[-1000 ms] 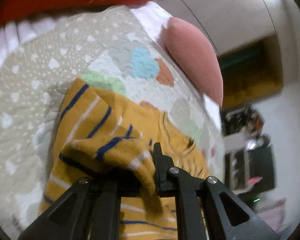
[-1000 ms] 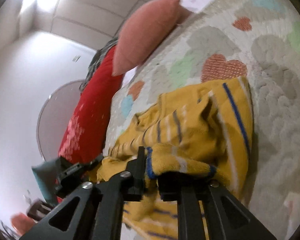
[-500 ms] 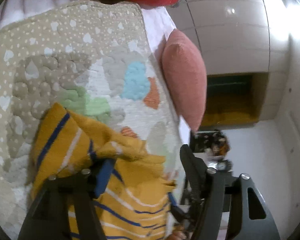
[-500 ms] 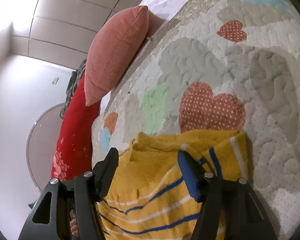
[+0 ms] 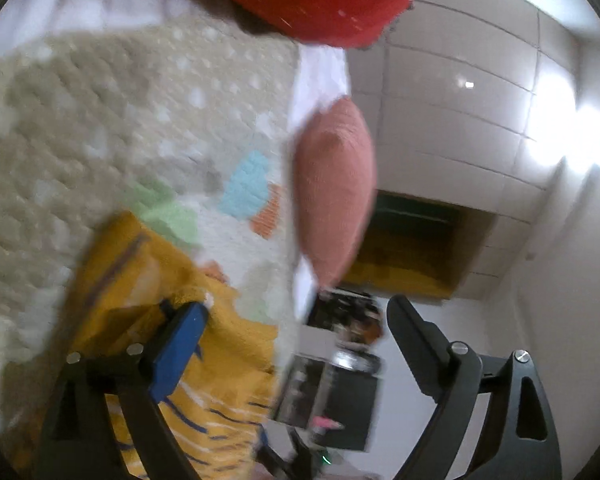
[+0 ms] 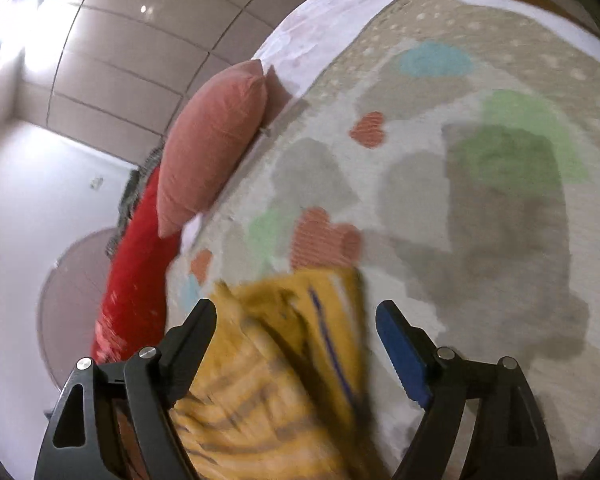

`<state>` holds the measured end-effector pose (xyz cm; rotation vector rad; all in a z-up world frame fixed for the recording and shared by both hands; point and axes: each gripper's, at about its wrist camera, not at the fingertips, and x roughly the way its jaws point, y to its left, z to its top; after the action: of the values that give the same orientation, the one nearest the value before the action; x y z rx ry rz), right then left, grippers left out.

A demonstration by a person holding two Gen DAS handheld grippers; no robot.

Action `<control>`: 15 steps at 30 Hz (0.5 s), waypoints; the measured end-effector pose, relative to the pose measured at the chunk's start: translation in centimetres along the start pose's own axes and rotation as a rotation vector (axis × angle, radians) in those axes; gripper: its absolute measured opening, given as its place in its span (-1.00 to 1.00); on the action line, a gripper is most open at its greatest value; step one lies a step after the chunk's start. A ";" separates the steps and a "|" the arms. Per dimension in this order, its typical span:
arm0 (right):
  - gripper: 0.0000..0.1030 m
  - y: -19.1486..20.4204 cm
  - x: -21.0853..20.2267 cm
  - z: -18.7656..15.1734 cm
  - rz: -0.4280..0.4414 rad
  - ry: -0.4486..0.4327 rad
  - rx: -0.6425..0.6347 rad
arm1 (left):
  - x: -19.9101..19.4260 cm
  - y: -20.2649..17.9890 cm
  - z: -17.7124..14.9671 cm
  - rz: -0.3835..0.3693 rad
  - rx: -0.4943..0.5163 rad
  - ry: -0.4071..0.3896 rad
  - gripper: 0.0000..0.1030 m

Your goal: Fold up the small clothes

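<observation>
Both grippers released yellow striped sweater within last second; folded edge now lies loose on heart-pattern quilt, short of pink pillow. Fold step likely laid down. Left gripper spread wide, empty, off sweater's edge. Right gripper wide, empty, hovering over sweater, pulling back.

Heart-patterned quilt on bed, pink pillow, glossy panelled wall.
</observation>
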<state>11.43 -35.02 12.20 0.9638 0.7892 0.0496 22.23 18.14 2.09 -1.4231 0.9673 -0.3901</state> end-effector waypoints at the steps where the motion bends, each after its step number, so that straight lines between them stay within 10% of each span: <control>1: 0.67 -0.5 -0.9 -0.6 -0.009 0.004 -0.011 | -0.1 -0.4 -0.1 0.158 0.053 -0.045 0.76; 4: 0.67 -1.9 -3.4 -2.4 -0.045 0.007 -0.043 | 0.4 -1.1 -0.7 0.508 0.207 -0.101 0.76; 15: 0.70 -4.5 -5.2 -8.5 -0.007 0.092 -0.085 | -4.7 -2.8 -6.4 0.456 0.574 -0.050 0.76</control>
<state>1.01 -33.56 9.13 0.8827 0.8686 0.1220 15.50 17.04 7.12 -0.6664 1.0037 -0.2585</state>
